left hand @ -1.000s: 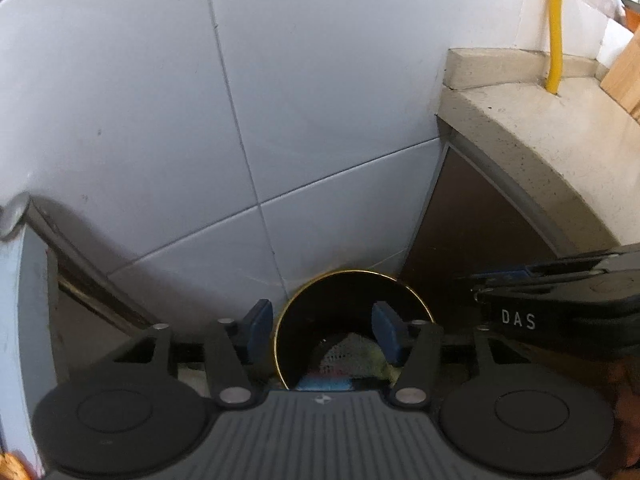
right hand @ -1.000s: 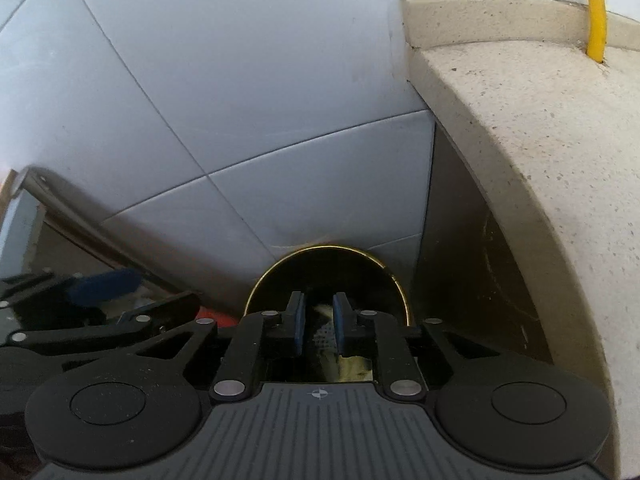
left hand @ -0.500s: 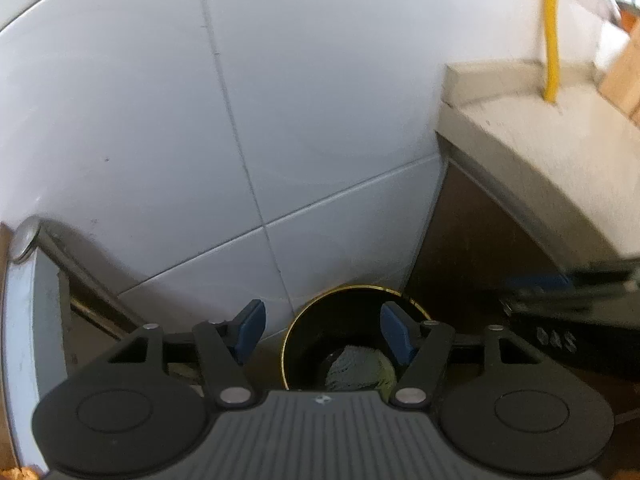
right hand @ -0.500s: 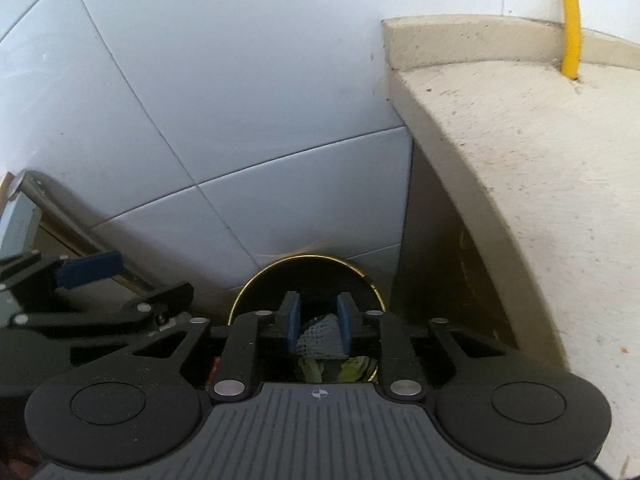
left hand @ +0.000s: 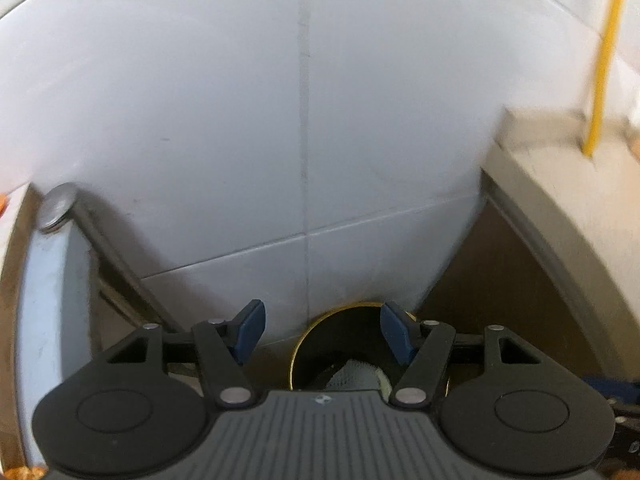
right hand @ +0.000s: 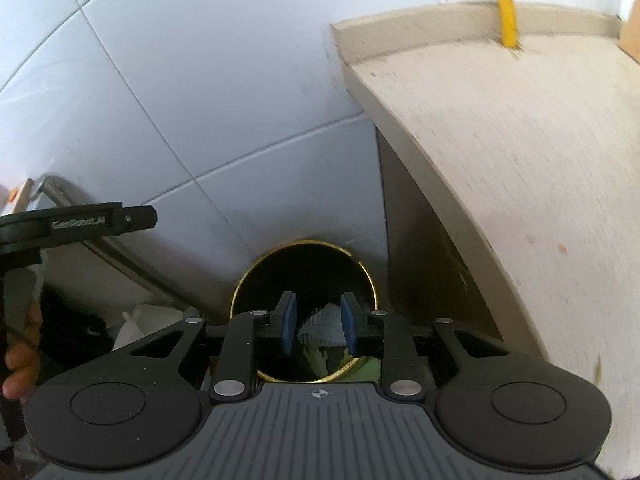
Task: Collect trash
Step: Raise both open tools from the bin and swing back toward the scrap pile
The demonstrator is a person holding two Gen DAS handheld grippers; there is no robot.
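A black bin with a gold rim (right hand: 304, 242) stands on the floor against the white tiled wall. A white foam mesh (right hand: 325, 330) lies inside it on other scraps, and it also shows low in the bin (left hand: 344, 336) as the mesh (left hand: 352, 374) in the left wrist view. My right gripper (right hand: 318, 320) hangs over the bin's mouth, jaws apart, pads clear of the mesh below. My left gripper (left hand: 323, 328) stands wide open above the bin's left rim with nothing between its fingers. Its side (right hand: 80, 220) shows at the left of the right wrist view.
A pale stone counter (right hand: 520, 160) overhangs close on the right, with a yellow pipe (right hand: 506, 8) rising from it. A grey-blue panel with a metal bar (left hand: 44, 300) leans at the left. A hand (right hand: 16, 364) and crumpled white paper (right hand: 148, 316) sit at lower left.
The right gripper's jaws have parted from the mesh, which now lies in the bin. The right gripper has moved toward the counter. In the left wrist view the bin has slid lower.
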